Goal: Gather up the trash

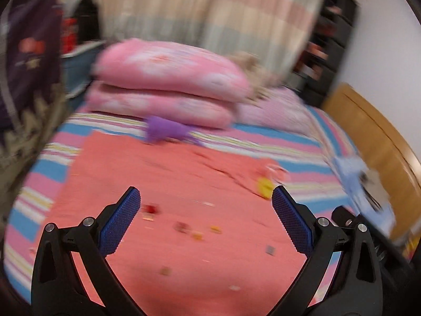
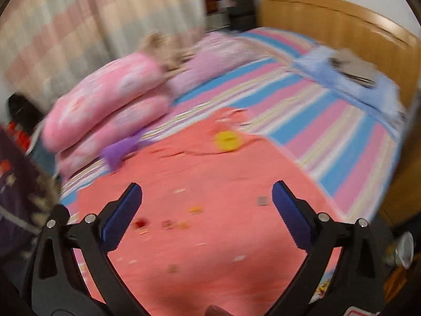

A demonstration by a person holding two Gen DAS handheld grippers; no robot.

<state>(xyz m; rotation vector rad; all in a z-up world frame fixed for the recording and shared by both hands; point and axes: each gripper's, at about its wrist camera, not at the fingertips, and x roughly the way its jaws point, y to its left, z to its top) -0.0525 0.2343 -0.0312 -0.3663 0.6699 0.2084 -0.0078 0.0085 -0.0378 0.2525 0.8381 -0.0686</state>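
The left hand-held gripper [image 1: 206, 192] hangs with jaws apart, empty, over the coral cloth [image 1: 171, 173] on the bed. Small scraps [image 1: 184, 227] lie scattered there, none collected; the task looks barely begun. The right hand-held gripper [image 2: 207, 188] is likewise spread and empty. No writing is readable through the blur.

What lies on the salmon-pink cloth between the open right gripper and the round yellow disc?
In the right wrist view, bare salmon-pink cloth plus small blurred scraps separate the right gripper from the round yellow disc.
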